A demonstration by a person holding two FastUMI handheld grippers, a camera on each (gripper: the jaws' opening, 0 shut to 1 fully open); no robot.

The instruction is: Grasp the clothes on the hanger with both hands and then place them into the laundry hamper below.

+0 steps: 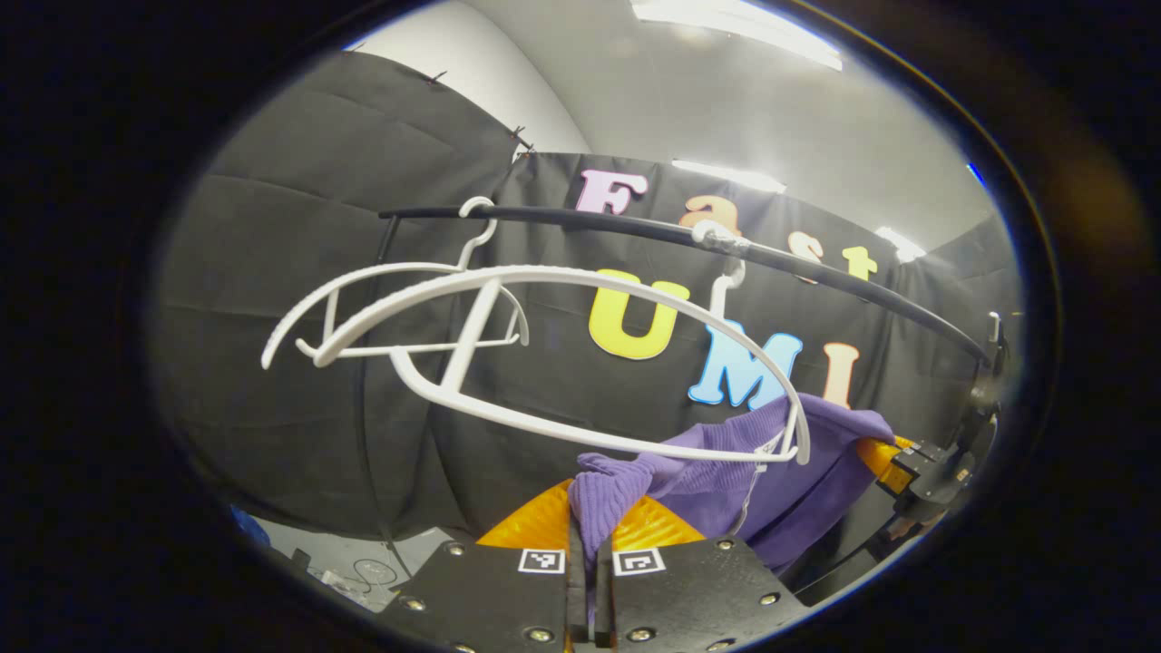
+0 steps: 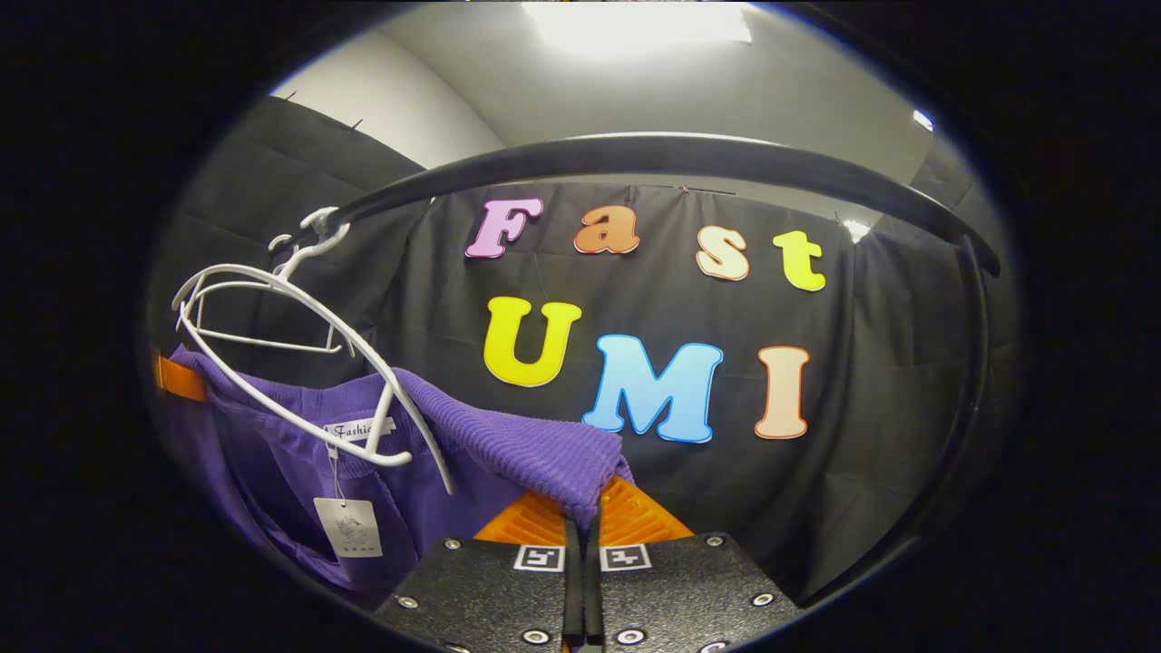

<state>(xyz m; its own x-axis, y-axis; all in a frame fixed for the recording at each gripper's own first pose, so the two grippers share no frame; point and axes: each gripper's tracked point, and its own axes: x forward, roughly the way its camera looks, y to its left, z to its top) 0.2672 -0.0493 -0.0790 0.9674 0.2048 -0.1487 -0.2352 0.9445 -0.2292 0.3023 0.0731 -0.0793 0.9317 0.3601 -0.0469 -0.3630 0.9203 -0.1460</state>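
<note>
The purple knit garment [image 1: 726,481] hangs stretched between both grippers, below a white hanger [image 1: 580,275] on the black rail [image 1: 617,222]. My left gripper [image 1: 590,519] is shut on one bunched shoulder of the garment. Far right in the left gripper view, the right gripper [image 1: 907,458] holds the other shoulder. In the right gripper view, my right gripper [image 2: 590,510] is shut on a ribbed fold of the garment [image 2: 299,453]. An orange finger [image 2: 177,379] of the left gripper shows at the far left. The hanger [image 2: 299,313] has its lower end across the collar.
A second bare white hanger [image 1: 363,281] hangs behind the first on the rail [image 2: 680,154]. A white paper tag [image 2: 349,526] dangles from the collar. The rail's upright post [image 1: 993,363] stands at the right end. Cables lie on the floor at lower left [image 1: 363,573].
</note>
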